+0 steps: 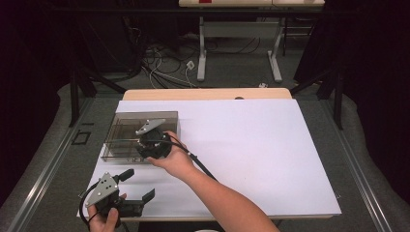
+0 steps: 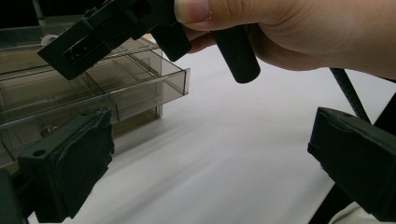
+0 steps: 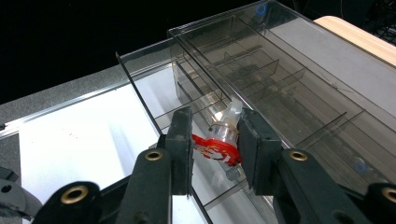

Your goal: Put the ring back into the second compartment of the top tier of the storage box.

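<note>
Organizer box with one small part between my right jaws

Organizer box [image 1: 126,137] sits on the left of the white sheet covering the bench [image 1: 251,159], a smoky clear plastic case with a drawer [image 3: 154,100] drawn out toward me.

Nearest to me, at the bench's front left corner, my left hand-held gripper [image 1: 138,186] rests low with its jaws spread wide and nothing between them; in its own view the jaws frame bare sheet and the box's corner.

Farther in, my right hand-held gripper [image 3: 215,140] reaches over the open drawer. Its jaws stand narrow on either side of a small clear plastic piece with a red tag or cap [image 3: 217,150]. I cannot tell whether the pads truly pinch it or only bracket it.

I judge the piece light, hard and slick, likely to twist or pop out if squeezed off-centre, so I would hold it across its clear body, not the red part. The drawer's thin walls look brittle; I would avoid knocking them.
</note>
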### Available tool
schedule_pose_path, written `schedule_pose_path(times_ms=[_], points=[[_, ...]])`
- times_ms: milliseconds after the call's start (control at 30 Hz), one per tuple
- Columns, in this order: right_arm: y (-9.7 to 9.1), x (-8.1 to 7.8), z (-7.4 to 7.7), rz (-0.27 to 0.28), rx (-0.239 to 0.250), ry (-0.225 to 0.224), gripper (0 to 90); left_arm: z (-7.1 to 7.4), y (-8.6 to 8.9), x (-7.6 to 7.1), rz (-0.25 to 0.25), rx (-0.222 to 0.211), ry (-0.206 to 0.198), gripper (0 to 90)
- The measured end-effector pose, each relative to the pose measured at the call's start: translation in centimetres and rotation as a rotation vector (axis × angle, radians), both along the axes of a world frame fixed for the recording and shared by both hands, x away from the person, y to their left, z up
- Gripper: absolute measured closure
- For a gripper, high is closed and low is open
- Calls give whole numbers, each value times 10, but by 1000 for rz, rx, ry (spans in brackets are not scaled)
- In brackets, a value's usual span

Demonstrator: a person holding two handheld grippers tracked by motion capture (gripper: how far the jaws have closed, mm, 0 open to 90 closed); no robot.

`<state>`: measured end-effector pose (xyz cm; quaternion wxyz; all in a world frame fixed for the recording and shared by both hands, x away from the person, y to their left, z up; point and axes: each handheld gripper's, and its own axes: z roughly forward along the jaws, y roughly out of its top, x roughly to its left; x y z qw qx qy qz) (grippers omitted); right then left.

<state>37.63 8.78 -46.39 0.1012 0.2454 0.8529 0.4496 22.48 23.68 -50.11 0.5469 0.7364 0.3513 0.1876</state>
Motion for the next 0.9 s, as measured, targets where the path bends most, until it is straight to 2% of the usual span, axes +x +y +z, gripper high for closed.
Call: schedule_pose_path(times_ms=[400, 467, 500, 733, 900], points=[[2, 0, -2, -1, -8, 9, 659, 0, 0, 0, 1, -1, 0, 1], [1, 0, -2, -1, -3, 9, 637, 0, 0, 0, 0, -1, 0, 1], [2, 1, -2, -5, 9, -7, 630, 0, 0, 0, 0, -1, 0, 1], [-1, 2, 0, -3, 15, 3, 567, 0, 0, 0, 0, -1, 0, 1], [-1, 2, 0, -15, 19, -12, 522, 0, 0, 1, -2, 3, -2, 1]])
